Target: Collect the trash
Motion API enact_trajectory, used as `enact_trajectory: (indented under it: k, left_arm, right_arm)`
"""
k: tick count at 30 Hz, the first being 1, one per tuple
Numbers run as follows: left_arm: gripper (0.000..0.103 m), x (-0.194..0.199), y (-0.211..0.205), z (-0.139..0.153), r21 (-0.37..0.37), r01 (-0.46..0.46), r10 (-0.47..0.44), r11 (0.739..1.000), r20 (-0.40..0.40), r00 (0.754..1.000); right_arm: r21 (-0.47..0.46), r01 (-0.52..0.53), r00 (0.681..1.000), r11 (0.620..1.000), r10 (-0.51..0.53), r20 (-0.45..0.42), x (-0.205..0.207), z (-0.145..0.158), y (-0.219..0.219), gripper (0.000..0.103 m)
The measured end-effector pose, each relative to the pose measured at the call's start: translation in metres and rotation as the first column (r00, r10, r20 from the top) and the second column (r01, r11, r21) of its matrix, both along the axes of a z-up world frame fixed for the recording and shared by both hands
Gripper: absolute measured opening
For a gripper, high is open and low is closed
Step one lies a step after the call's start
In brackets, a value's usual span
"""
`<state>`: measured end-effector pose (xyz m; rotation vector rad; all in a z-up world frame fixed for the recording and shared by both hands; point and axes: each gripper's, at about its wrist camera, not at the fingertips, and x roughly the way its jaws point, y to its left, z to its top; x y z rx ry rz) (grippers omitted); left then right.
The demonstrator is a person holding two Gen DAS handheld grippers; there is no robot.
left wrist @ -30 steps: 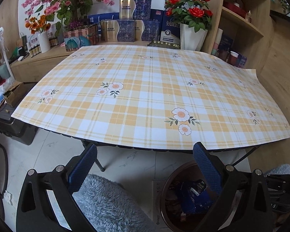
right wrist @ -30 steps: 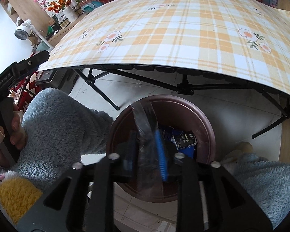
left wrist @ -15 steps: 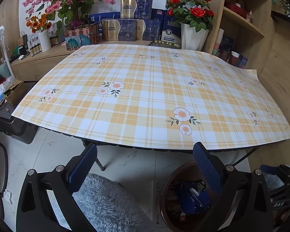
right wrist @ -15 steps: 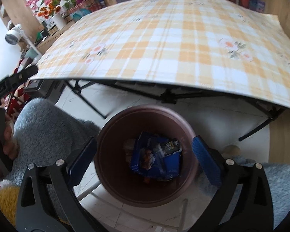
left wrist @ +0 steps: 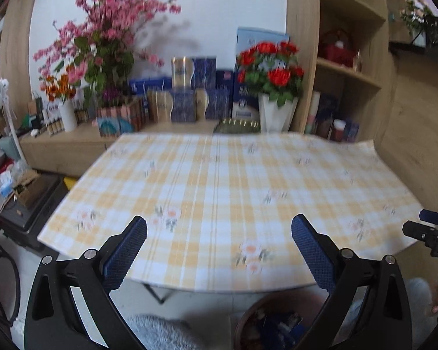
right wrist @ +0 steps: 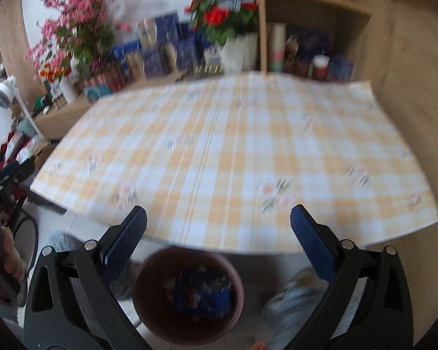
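Both grippers, left (left wrist: 219,248) & right (right wrist: 218,240), spread wide w/ nothing between pads. Trash (right wrist: 203,293) sits in brown bin (right wrist: 149,306) on floor, below desk (right wrist: 233,151) edge for easy drops.

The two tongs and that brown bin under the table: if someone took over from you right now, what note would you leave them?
Left tongs: open, nothing between them.
Right tongs: open, nothing between them, above the near edge of the table.
Brown bin: on the floor below the table's near edge, with blue wrappers lying inside.
Checked tablecloth: no trash shows on it in either view, though both pictures are blurred.
Done: trash is in the bin.
Left: probably only a check of the table and floor for any missed scraps.
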<state>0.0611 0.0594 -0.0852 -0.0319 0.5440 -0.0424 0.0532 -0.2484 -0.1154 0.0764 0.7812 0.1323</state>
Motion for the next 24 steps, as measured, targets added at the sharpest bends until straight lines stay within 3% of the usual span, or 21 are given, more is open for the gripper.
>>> enact_trajectory:
  k: [5, 10, 16, 24]
  left_arm:
    - [0.097, -0.003, -0.022, 0.057, 0.066, 0.035, -0.043, 0.997, 0.116, 0.992]
    - [0.097, -0.016, -0.033, 0.095, 0.056, 0.013, -0.025, 0.998, 0.209, 0.978]
    - [0.097, -0.021, -0.042, 0.113, 0.073, 0.021, -0.036, 0.997, 0.198, 0.98]
    - [0.097, -0.032, -0.044, 0.12, 0.09, 0.022, -0.04, 0.996, 0.197, 0.98]
  right_arm:
    - [-0.039, 0.046, 0.992, 0.998, -0.041, 0.121, -0.005, 0.058, -0.013, 0.097]
    - [-0.061, 0.064, 0.975, 0.996, -0.05, 0.215, -0.013, 0.101, -0.021, 0.097]
    - [-0.077, 0.077, 0.963, 0.994, -0.054, 0.265, -0.022, 0.124, -0.022, 0.097]
    - [-0.086, 0.072, 0.961, 0.994, -0.046, 0.271, -0.032, 0.128, -0.018, 0.097]
